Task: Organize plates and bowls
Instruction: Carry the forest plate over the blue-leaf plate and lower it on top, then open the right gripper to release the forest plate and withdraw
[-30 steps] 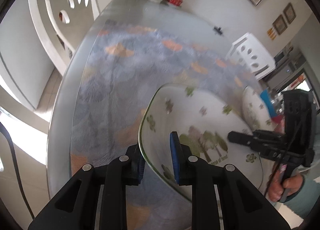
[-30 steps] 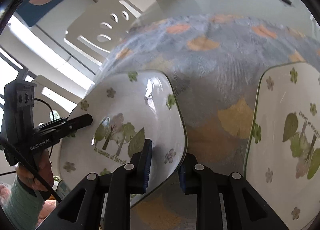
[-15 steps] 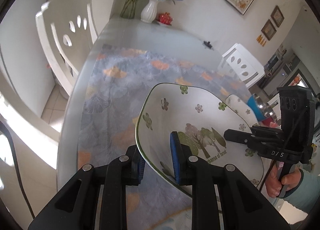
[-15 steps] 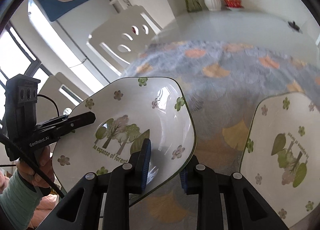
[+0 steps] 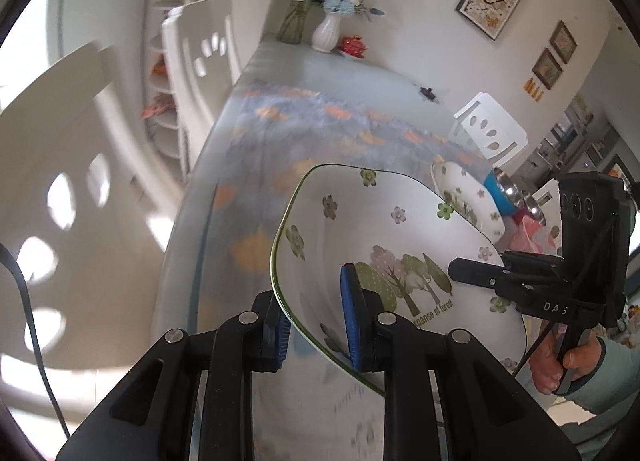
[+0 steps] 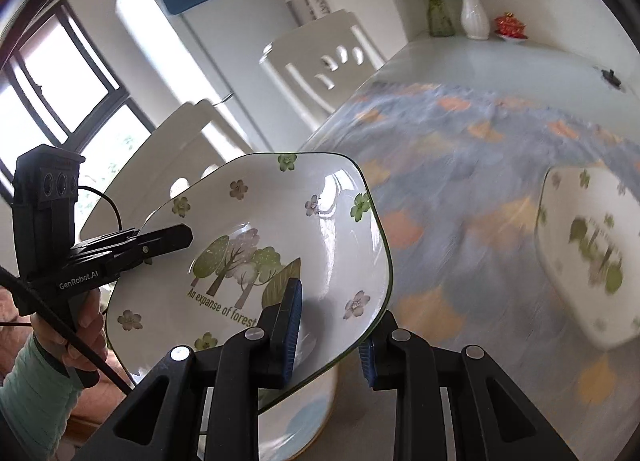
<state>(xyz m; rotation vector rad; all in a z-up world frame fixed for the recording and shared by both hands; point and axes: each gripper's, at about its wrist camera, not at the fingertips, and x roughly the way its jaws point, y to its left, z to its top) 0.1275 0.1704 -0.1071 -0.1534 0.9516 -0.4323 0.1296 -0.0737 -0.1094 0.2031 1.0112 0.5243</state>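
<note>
A white squarish plate with a tree picture and green rim [image 5: 384, 229] is held in the air, tilted, above the table. My left gripper [image 5: 316, 321] is shut on its near rim. My right gripper [image 6: 330, 325] is shut on the opposite rim; the plate also shows in the right wrist view [image 6: 280, 229]. The right gripper appears in the left wrist view [image 5: 476, 275], and the left gripper in the right wrist view [image 6: 176, 233]. A second matching plate [image 6: 588, 253] lies on the table at the right. Another flowered plate or bowl [image 5: 466, 197] shows behind the held one.
The table [image 5: 320, 73] carries a grey mat with orange leaves [image 6: 460, 149]. White chairs [image 5: 200, 57] stand around it. A white vase with flowers [image 5: 326, 31] and a red item [image 5: 354, 45] stand at the far end. A blue and metal vessel [image 5: 500, 189] is at the right.
Both grippers have lifted the plate higher and drawn it back from the table; the table looks farther away. The second plate has stayed on the table.
</note>
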